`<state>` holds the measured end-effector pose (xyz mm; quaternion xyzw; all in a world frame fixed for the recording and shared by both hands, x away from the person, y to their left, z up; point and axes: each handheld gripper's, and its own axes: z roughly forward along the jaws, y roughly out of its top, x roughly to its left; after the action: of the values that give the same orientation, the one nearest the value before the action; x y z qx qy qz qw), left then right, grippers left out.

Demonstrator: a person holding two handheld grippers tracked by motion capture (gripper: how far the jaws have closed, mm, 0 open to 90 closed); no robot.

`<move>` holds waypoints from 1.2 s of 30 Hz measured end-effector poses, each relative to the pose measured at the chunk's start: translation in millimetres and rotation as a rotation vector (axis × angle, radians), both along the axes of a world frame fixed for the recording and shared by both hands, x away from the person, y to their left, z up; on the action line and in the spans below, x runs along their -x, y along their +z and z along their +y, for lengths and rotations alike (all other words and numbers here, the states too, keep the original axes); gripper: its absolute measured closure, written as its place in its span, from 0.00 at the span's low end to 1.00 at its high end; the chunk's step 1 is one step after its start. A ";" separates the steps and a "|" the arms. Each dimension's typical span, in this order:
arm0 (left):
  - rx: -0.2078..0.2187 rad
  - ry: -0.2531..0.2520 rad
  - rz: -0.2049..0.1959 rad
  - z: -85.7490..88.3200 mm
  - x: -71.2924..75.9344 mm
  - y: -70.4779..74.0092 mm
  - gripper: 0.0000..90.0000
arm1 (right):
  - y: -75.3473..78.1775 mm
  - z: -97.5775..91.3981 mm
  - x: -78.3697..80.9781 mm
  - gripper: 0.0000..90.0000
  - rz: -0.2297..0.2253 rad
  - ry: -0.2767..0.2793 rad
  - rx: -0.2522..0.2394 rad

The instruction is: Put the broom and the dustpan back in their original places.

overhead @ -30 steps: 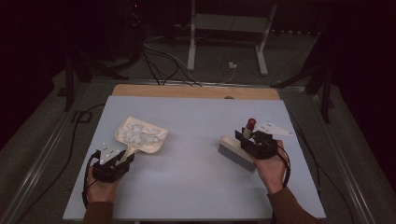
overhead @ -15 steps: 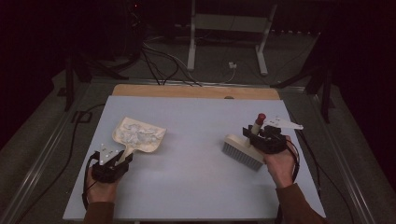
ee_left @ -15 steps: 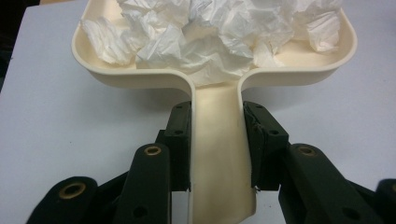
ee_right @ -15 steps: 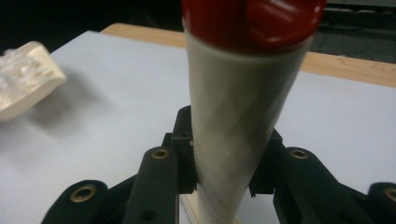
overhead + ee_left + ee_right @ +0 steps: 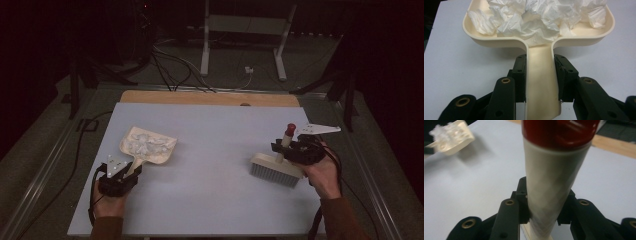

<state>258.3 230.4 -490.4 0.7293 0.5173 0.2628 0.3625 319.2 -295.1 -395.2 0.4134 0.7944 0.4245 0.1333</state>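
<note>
A cream dustpan (image 5: 147,146) lies on the pale blue table at the left, its tray holding crumpled white paper (image 5: 541,17). My left gripper (image 5: 131,169) is shut on the dustpan's handle (image 5: 541,82), one pad pressing each side. At the right, my right gripper (image 5: 281,150) is shut on the cream handle (image 5: 551,182) of a hand brush (image 5: 275,170). The handle's red cap (image 5: 290,128) points up and away. The brush's bristles hang just above the table. In the right gripper view the dustpan (image 5: 451,137) shows far off at the upper left.
The table (image 5: 215,140) has a wooden strip (image 5: 210,98) along its far edge. Cables and a metal stand's legs (image 5: 240,45) lie on the dark floor beyond. A wide bare stretch of table separates the dustpan from the brush.
My right gripper has carried the brush to the right and a little up, away from the dustpan. The left gripper and the dustpan have stayed put.
</note>
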 end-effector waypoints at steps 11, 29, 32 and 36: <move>0.004 0.019 0.003 0.8 0.1 -1.0 0.74 | -2.4 -15.0 -1.5 0.78 0.114 0.161 -0.046; 0.008 0.085 0.014 -6.8 -2.7 -4.8 0.74 | -38.1 -3.2 -60.4 0.75 0.271 0.086 -0.044; 0.008 0.103 0.015 -9.5 -4.4 -6.5 0.74 | -44.9 3.4 -66.1 0.71 0.249 0.019 0.027; 0.016 0.137 0.021 -13.9 -7.6 -8.9 0.74 | -55.7 10.2 -71.9 0.68 0.233 -0.043 0.113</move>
<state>265.9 216.4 -499.3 0.6920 0.5720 0.2751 0.3440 391.2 -285.0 -450.8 0.4688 0.8181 0.3251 0.0724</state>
